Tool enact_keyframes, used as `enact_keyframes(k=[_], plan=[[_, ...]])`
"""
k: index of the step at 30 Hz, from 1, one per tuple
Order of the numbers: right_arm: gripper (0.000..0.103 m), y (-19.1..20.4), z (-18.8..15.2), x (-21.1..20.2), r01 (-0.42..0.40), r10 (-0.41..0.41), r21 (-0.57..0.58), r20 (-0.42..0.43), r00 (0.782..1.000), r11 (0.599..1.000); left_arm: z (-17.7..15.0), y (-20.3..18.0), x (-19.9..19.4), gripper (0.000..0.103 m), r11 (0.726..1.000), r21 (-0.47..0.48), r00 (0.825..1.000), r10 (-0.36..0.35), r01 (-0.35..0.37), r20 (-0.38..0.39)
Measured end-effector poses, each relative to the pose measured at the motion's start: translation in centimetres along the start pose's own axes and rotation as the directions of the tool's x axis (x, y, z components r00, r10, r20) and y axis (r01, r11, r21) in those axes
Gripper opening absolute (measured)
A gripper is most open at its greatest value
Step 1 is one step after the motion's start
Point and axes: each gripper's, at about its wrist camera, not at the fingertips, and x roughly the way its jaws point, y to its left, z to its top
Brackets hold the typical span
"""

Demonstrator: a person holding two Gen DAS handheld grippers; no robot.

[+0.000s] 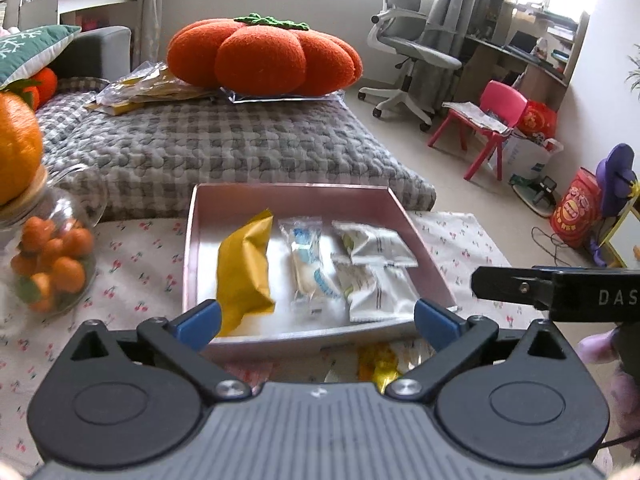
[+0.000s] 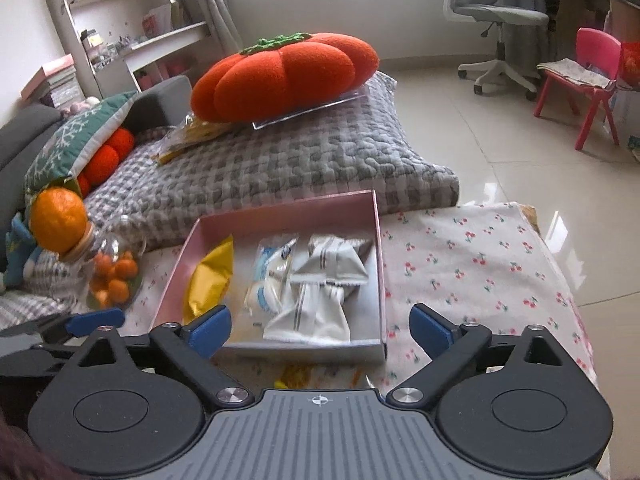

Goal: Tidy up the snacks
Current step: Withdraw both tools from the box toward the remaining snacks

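From the left wrist view, the left gripper (image 1: 318,320) has its blue fingers (image 1: 199,323) spread wide and released, with nothing between them. Just beyond them a shallow pink box (image 1: 192,240) sits on a tabletop (image 1: 132,276) covered in cherry-print cloth. Inside the box lie a yellow packet (image 1: 244,272) at the left, a clear blue-and-white packet (image 1: 308,264) in the middle, and two white packets (image 1: 378,268) at the right, one behind the other. A glass jar of small oranges (image 1: 52,260) stands left of the box, and the right gripper (image 1: 560,290) reaches in from the right edge. More wrappers (image 1: 378,364) lie on the cloth in front of the box, partly hidden by the gripper body. A pumpkin cushion (image 1: 264,56) rests on a grey checked blanket (image 1: 224,148) behind.

From the right wrist view, the right gripper (image 2: 320,326) is likewise released, its fingers (image 2: 210,330) wide and empty. The same pink box (image 2: 378,264) lies straight ahead, its left near corner behind the left finger. The jar (image 2: 114,276) stands to its left, the left gripper's blue finger (image 2: 96,320) showing below it.
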Motion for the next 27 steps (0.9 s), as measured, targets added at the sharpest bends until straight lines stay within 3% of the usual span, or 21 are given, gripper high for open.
enact_keyframes(k=[14, 18, 23, 27], plan=[[0.098, 1.7, -4.4, -3.0, 0.009, -0.012, -0.047, -0.047, 0.999, 0.999, -4.1, 0.7, -2.8, 0.103, 0.997, 0.077, 0.998, 0.034, -0.029, -0.054], [0.099, 2.1, -5.9, -3.4, -0.026, 0.023, -0.042, -0.056, 0.998, 0.999, -5.6, 1.3, -3.4, 0.103, 0.992, 0.114, 0.995, 0.064, -0.055, -0.076], [0.100, 1.6, -7.7, -3.0, -0.050, 0.050, -0.002, -0.061, 0.997, 0.999, -7.4, 2.6, -3.6, 0.103, 0.994, 0.091, 0.995, 0.072, -0.066, -0.066], [0.100, 1.2, -9.1, -2.4, -0.029, 0.025, -0.044, -0.084, 0.996, 0.999, -8.6, 3.6, -3.4, 0.103, 0.996, 0.062, 0.996, 0.066, -0.062, -0.053]])
